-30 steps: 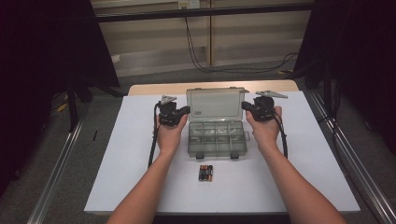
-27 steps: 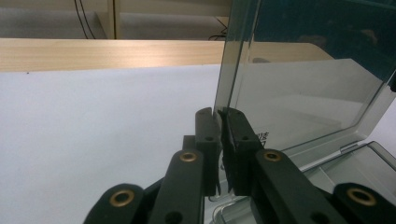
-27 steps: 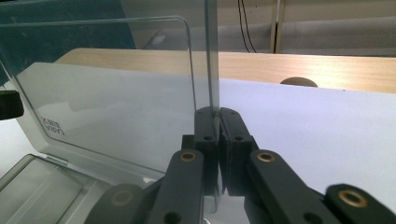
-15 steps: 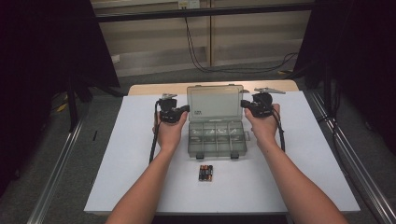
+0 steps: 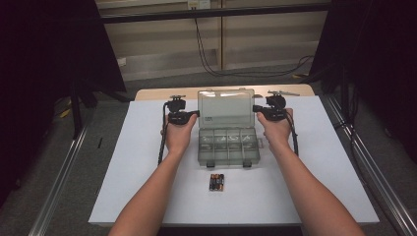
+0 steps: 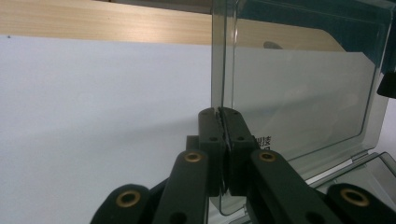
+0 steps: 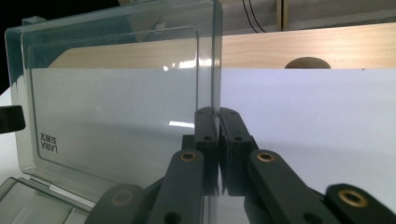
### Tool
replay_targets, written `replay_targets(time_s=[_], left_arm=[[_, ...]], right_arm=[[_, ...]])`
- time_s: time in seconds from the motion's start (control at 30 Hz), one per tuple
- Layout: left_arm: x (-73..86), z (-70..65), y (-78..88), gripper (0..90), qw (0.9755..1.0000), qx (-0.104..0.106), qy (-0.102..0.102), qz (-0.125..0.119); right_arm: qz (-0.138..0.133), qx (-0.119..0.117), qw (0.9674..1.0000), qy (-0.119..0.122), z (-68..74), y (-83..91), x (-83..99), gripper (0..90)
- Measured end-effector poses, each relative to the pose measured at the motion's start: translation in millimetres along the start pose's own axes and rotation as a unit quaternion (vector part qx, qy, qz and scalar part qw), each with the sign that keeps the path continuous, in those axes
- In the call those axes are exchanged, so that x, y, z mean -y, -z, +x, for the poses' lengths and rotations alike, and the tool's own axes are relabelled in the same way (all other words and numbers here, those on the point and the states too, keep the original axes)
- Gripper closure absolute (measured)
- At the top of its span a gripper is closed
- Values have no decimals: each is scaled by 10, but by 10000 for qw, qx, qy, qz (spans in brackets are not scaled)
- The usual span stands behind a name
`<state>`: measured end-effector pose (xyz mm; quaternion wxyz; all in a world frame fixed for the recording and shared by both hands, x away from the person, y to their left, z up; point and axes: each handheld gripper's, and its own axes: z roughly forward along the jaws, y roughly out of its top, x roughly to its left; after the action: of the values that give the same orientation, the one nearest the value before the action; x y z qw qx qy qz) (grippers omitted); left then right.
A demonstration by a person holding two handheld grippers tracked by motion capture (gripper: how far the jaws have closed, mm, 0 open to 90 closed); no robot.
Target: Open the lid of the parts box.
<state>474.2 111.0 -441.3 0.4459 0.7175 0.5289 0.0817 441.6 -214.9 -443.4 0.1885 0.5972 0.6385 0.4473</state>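
Observation:
A clear plastic compartment box (image 5: 228, 156) sits mid-table with its lid (image 5: 226, 105) raised nearly upright. My left gripper (image 5: 196, 114) is shut on the lid's left side edge, and the jaws pinch the thin clear edge in the left gripper view (image 6: 219, 112). My right gripper (image 5: 254, 109) is shut on the lid's right side edge, its jaws (image 7: 215, 112) clamping it the same way. The lid (image 7: 116, 107) carries a small printed label in its lower corner. A small pack of batteries (image 5: 217, 182) lies on the white sheet in front of the box.
The white sheet (image 5: 123, 162) covers a wooden table (image 5: 147, 93) whose far edge shows behind the box. Metal rails (image 5: 64, 177) run along both sides of the table. Cables trail from each gripper beside the forearms.
The right gripper has shifted slightly toward the far side with the lid's edge. The left hand has hardly moved. Both stay clamped on the lid.

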Motion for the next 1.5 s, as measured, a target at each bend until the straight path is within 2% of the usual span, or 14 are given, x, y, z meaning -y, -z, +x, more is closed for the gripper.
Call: replay_targets(time_s=[0.1, 0.23, 0.73, 0.9, 1.0, 1.03, 1.1, 1.13, 1.2, 1.23, 1.33, 1.37, 1.4, 1.5], left_arm=[[-5, 15, -11, 882, 10000, 13, 48, 49], [-4, 46, -59, 881, 9994, 47, 332, 93], [35, 114, -148, 890, 9977, 55, 641, 224], [43, 120, -158, 887, 9978, 59, 625, 195], [48, 128, -150, 876, 9989, 26, 426, 177], [42, 127, -133, 850, 9989, 99, 402, 240], [32, 124, -96, 653, 9994, 104, 290, 126], [30, 112, -74, 533, 9996, 72, 261, 91], [30, 104, -32, 468, 9996, 175, 153, 133], [32, 102, -9, 468, 9995, 230, 70, 208], [53, 68, 61, 382, 9992, 158, -246, 270], [68, 66, 97, 299, 9987, 281, -271, 327], [68, 66, 97, 262, 9987, 281, -271, 327], [100, 49, 169, 210, 9982, 419, -276, 314]], right_arm=[[37, 4, 10000, -11, -10, -32, -1, 872], [62, -13, 10000, -65, -39, -82, 16, 873], [266, -94, 9996, -47, -112, -193, 99, 871], [263, -127, 9995, -68, -125, -207, 107, 868], [246, -188, 9995, -32, -134, -214, 113, 854], [231, -247, 9994, 13, -138, -208, 113, 827], [158, -330, 9992, 170, -133, -182, 109, 726], [142, -380, 9987, 320, -120, -143, 105, 586], [138, -392, 9979, 487, -109, -96, 108, 470], [138, -392, 9979, 487, -109, -96, 108, 470], [75, -393, 9972, 627, -98, -5, 122, 327], [21, -347, 9964, 773, -86, 57, 134, 237], [21, -347, 9964, 773, -86, 57, 134, 237], [-70, -410, 9954, 868, -76, 161, 170, 132]])
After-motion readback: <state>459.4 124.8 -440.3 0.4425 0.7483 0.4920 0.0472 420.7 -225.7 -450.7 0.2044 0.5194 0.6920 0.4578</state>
